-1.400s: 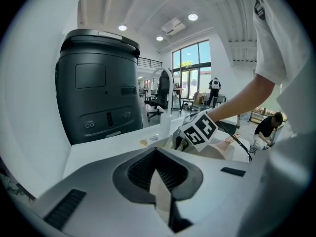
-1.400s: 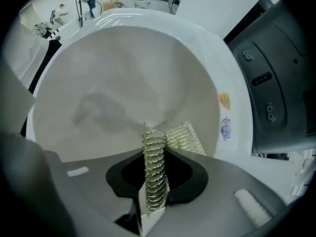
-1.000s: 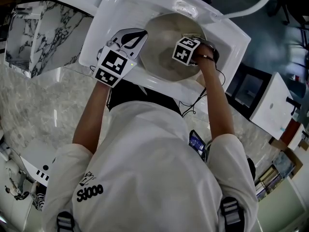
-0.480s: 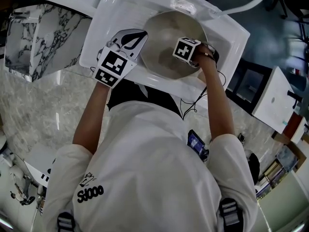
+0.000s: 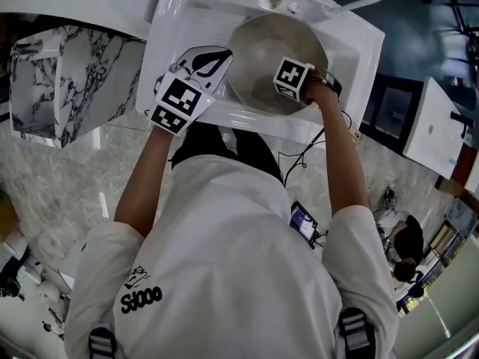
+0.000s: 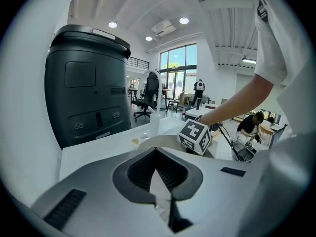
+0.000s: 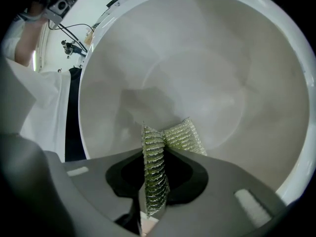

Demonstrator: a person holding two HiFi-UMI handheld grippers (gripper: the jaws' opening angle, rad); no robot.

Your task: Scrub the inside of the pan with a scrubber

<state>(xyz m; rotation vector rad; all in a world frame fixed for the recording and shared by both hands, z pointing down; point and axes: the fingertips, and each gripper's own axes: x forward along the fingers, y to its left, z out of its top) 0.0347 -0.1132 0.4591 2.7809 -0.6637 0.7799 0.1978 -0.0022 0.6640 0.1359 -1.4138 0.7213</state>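
Pan sits inside a white sink, filling most of the basin, open side up. Left gripper is at the pan's 9 o'clock edge, and its own view shows the jaws closed together on a thin pale edge that appears to be the pan's rim, which curves away just beyond them. Right gripper is inside the pan near 4 o'clock, its marker cube standing above the bowl. Its jaws are clamped on a green-gold mesh scrubber. One fold of the mesh runs down between the jaws and the other end fans out past the tips, touching the pan's pale inner wall low on the side nearest that gripper. The pan's interior looks smooth and matt grey-white, with no visible residue. Beside the sink, at 9 o'clock from it in the head view, stands a block with a black-veined marble pattern. The left gripper view shows a tall dark cabinet-like unit at 10 o'clock beyond the white surface.
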